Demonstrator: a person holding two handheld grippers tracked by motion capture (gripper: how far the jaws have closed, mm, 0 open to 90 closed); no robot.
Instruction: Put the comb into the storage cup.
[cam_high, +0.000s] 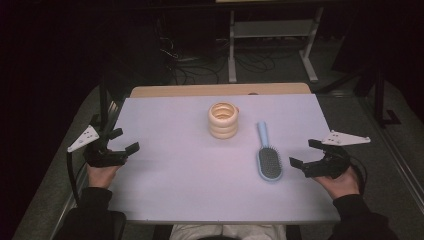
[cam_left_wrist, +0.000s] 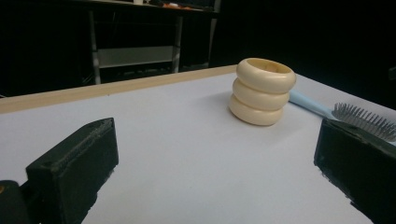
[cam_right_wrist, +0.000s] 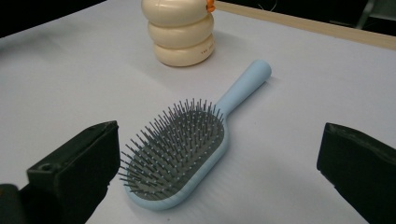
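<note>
A: We start with the table (cam_high: 165, 185). Its white top is bare except for two things set near the middle, probably so that either hand can get to them.

B: Then the cream holder (cam_high: 223, 120), three stacked rings standing upright toward the far edge. It looks hollow, so we take it as the place a brush would stand.

A: The hairbrush (cam_high: 268, 159) lies flat just beside the holder on the right, bristles up, its handle pointing away from us. Lying that way, the handle is free to pinch from the sides.

B: And it sits close in front of our right gripper (cam_high: 306, 154), whose jaws stand wide apart with nothing between them. That hand seems placed for the pick.

A: Our left gripper (cam_high: 126, 140) hovers at the left edge, well apart from both things, jaws equally wide and empty, aimed at the holder. We guess it waits to steady it.
</note>
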